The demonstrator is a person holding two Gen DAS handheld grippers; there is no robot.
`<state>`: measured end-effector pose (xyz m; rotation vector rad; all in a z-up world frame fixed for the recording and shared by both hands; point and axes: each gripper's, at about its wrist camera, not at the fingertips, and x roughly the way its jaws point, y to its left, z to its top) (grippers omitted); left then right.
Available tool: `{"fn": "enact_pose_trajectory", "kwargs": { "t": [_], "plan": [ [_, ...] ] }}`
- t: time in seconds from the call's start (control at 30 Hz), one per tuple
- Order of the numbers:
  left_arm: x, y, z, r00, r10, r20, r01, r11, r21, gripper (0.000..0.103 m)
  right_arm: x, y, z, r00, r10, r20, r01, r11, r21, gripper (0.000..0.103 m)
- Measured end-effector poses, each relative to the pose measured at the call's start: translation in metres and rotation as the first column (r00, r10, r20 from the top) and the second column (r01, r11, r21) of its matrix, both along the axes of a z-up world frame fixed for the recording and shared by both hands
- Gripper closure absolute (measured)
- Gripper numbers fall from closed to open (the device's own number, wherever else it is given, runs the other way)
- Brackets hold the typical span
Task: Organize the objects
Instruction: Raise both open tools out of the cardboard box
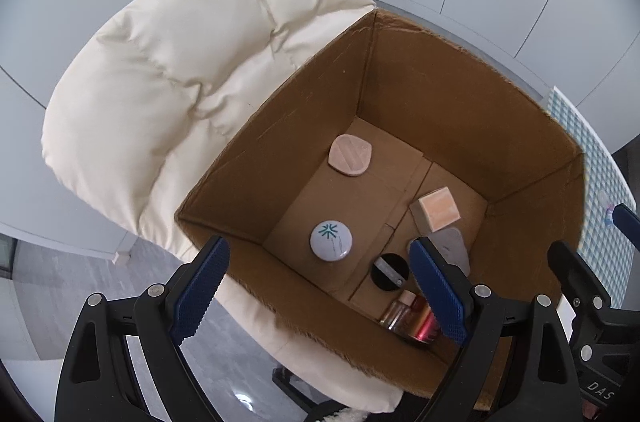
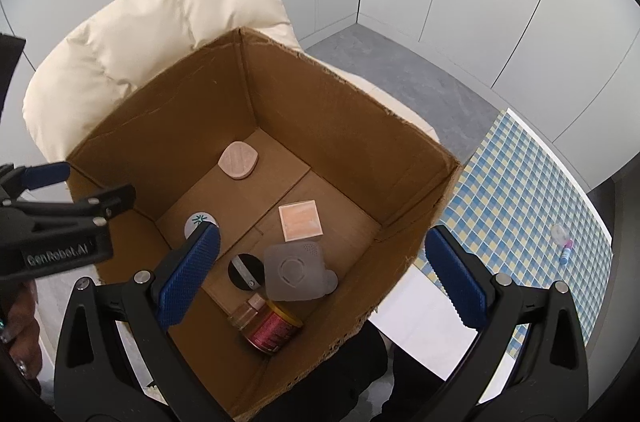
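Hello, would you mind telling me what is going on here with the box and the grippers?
A person holds two grippers above an open cardboard box resting on a cream padded chair. The left gripper and right gripper are both open and empty. Several small items already lie inside, including a red can and white disc.

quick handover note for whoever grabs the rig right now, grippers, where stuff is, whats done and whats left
Left gripper: open, empty, above the box's near-left corner.
Right gripper: open, empty, above the box's near-right side.
Box sits on a cream chair.
In the box: pink pad, white round tin, square block, grey device, black disc, small bottle, red can.
Left out: a small tube and a clear piece on the checked cloth to the right; probably next.
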<state>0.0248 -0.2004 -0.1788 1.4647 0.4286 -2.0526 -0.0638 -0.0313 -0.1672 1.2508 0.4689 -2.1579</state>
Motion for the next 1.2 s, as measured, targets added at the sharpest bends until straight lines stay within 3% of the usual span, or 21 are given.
{"fn": "enact_pose_trajectory", "kwargs": {
  "t": [0.2,0.8,1.2],
  "plan": [
    [0.012,0.015,0.025,0.999,-0.010,-0.049,0.008,0.999,-0.036,0.011,0.013,0.016,0.018,1.000,0.001,-0.013,-0.001,1.000,-0.023,0.000],
    [0.081,0.069,0.068,0.991,-0.059,-0.123,0.053,0.997,-0.051,0.011,0.068,0.089,0.053,0.999,-0.045,-0.027,0.043,0.998,-0.050,0.000],
    [0.116,0.098,0.073,0.989,-0.083,-0.123,0.078,0.996,-0.045,0.011,0.116,0.121,0.065,0.999,-0.044,-0.021,0.042,0.997,-0.070,0.000]
  ]
}}
